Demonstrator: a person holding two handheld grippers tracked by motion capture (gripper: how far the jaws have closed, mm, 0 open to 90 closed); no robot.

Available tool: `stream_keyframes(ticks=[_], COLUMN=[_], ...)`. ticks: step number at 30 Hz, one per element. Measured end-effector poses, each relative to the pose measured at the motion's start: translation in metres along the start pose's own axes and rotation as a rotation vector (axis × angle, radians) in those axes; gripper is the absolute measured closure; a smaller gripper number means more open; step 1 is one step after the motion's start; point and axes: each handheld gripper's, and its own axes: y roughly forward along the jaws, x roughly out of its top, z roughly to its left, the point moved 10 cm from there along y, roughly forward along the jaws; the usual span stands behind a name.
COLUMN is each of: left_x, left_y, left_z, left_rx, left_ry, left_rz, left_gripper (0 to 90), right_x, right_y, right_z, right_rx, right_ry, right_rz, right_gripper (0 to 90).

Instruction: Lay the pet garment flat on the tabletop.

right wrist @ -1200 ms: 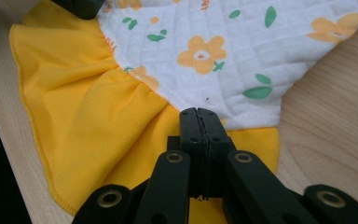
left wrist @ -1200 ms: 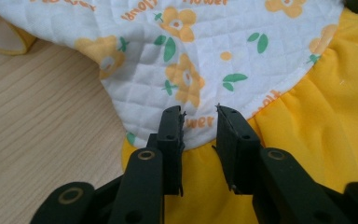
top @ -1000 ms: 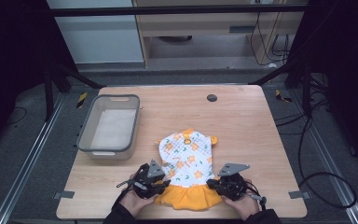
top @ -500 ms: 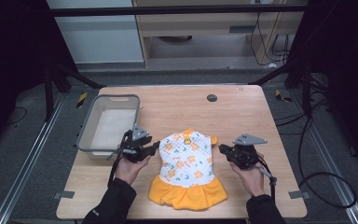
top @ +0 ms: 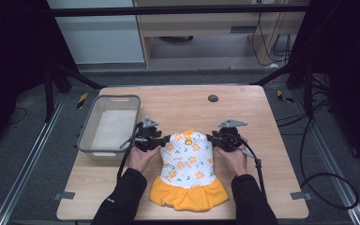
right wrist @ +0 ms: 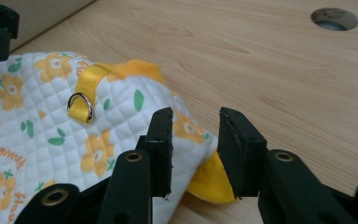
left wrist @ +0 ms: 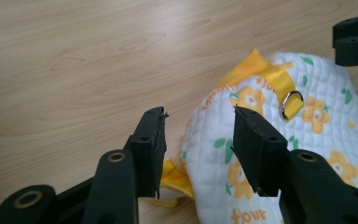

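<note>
Nearest the person, the orange ruffled hem of a small quilted white garment with orange flowers and green leaves (top: pixel 187 166) lies close to the front edge of the light wooden table (top: pixel 243 112). The garment lies flat, its long axis running from that hem straight away from the person to the yellow collar with its metal D-ring (left wrist: pixel 291 103).

Farther up, the two hands flank the garment's upper part. The left hand-held gripper (top: pixel 161 139) sits at the garment's left shoulder; in the left gripper view its jaws stand partly open, holding nothing, with the white quilted edge and a fold of yellow lining lying in and just beyond the gap. The right hand-held gripper (top: pixel 212 138) mirrors it at the right shoulder, its jaws likewise parted and empty, the cloth edge and yellow lining directly between and below them.

Each shoulder lies inward of its own gripper, so both are about equally near; the coming pinch seems to depend on each closing toward the centreline.

Beyond the left hand stands a grey rectangular plastic bin (top: pixel 88 136), and farther back a round cable hole (top: pixel 213 98).
</note>
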Motion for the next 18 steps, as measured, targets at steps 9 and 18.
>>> stream_keyframes(ticks=[9,18], left_x=[-0.021,-0.032], left_y=[0.014,0.008], left_z=[-0.010,-0.021], left_rx=[-0.016,-0.037], left_ry=[0.008,0.056], left_rz=[0.066,0.097], left_gripper=[77.9,87.6], right_x=[-0.017,-0.026], right_y=[0.018,0.008], right_z=[0.012,0.025], right_rx=[0.001,0.053], right_ry=[-0.020,-0.060], right_rz=[0.108,0.120], right_gripper=[89.9,90.0])
